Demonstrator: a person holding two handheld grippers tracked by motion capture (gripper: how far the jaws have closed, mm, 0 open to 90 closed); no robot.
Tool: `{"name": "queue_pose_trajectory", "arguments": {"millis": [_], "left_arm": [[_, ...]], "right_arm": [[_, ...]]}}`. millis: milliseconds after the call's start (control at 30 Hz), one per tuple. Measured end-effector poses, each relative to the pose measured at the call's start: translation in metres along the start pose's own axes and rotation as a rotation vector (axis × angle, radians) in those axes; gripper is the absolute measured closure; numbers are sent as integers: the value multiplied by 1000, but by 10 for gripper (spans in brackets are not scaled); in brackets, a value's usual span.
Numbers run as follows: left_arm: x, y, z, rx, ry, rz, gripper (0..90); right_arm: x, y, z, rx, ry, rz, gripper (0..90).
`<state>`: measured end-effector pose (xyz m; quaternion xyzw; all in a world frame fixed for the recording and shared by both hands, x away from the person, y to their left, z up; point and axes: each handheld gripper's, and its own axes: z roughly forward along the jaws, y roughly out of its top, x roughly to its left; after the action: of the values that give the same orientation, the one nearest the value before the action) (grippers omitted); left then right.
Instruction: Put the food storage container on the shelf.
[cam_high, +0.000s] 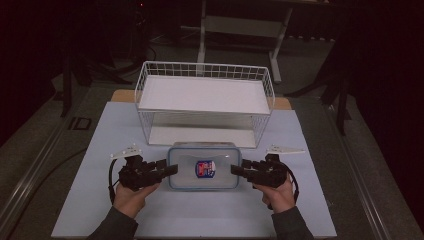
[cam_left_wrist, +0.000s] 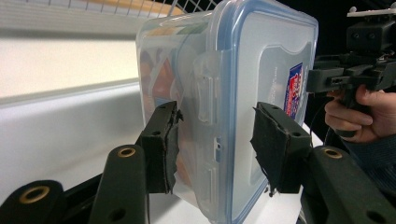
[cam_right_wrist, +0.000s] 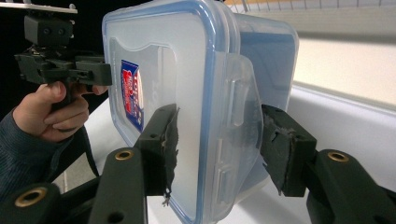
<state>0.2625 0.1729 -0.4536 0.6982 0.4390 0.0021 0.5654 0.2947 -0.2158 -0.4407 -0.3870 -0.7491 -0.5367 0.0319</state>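
High view: my left tool (cam_high: 170, 169) and right tool (cam_high: 236, 170) each clamp one end of the lidded plastic food container (cam_high: 203, 166), keeping it level for the wire shelf rack (cam_high: 205, 102).

Wire rack (cam_high: 204, 102) blocks just behind container (cam_high: 203, 167); sides seemingly free.
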Motion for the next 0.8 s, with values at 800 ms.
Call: {"name": "queue_pose_trajectory", "arguments": {"millis": [800], "left_arm": [[-20,32,-10,-62,-15,101,514]], "right_arm": [[20,24,-23,-88,-26,-93,487]]}}
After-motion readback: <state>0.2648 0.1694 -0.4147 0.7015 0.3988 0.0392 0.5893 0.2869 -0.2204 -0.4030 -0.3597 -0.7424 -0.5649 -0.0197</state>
